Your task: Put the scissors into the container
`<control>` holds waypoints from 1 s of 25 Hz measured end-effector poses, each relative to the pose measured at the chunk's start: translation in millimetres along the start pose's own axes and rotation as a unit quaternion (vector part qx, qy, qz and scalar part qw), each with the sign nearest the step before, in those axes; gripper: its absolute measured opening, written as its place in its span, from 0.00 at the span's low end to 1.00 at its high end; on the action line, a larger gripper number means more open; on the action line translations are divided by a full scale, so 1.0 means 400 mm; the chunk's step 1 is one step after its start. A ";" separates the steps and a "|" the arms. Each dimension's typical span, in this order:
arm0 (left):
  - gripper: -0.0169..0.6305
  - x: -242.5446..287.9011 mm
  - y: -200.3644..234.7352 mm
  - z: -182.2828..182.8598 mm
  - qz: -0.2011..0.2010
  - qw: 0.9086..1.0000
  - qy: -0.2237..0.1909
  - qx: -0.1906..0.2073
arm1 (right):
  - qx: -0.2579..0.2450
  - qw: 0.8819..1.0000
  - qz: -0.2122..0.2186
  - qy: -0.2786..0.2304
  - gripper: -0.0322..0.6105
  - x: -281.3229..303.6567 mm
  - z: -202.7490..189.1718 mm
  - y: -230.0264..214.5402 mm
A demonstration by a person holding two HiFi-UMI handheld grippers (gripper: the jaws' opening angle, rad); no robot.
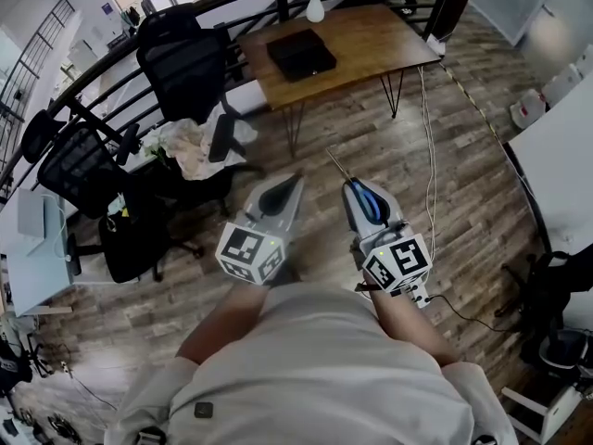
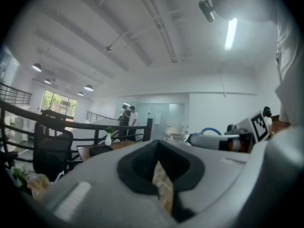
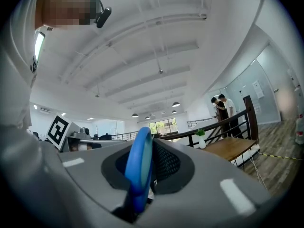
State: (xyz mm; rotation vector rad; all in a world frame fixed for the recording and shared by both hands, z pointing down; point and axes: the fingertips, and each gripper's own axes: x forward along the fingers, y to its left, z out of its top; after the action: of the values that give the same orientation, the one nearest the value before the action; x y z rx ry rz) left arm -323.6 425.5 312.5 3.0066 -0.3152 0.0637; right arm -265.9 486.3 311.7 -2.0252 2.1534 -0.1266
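Right gripper [image 3: 148, 167]: jaws closed on the blue handle loop of the scissors [image 3: 139, 170]. In the head view the blades project past the jaw tips, over the wood floor [image 1: 463, 156].

Left gripper [image 2: 160, 175]: jaws nearly together, thin slit, nothing held.

Container: not identified. A black box [image 1: 301, 54] sits on the wooden table [image 1: 371, 26], well apart from both grippers.

Risks:
- The hold is on the loop only, so the scissors may pivot or slip out and drop to the floor.
- The blades lead, so the tips could strike the table edge on approach.
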 end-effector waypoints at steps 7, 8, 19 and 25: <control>0.03 0.017 0.103 -0.010 -0.005 1.000 0.000 -0.012 | 0.012 1.000 0.001 0.009 0.13 0.105 -0.035 -0.008; 0.03 0.020 0.121 -0.012 -0.005 1.000 0.000 -0.012 | 0.013 1.000 0.001 0.009 0.13 0.121 -0.039 -0.010; 0.03 0.057 0.404 0.022 -0.017 1.000 0.005 -0.008 | 0.026 1.000 -0.004 0.000 0.13 0.428 -0.061 -0.020; 0.03 0.074 0.551 0.073 -0.041 0.999 0.003 -0.007 | 0.022 1.000 -0.020 -0.002 0.13 0.585 -0.040 0.001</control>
State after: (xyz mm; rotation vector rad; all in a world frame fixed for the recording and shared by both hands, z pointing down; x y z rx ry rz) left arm -340.0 202.0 309.7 3.0007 -0.1905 0.0635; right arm -282.2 252.3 310.0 -2.0427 2.0897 -0.1751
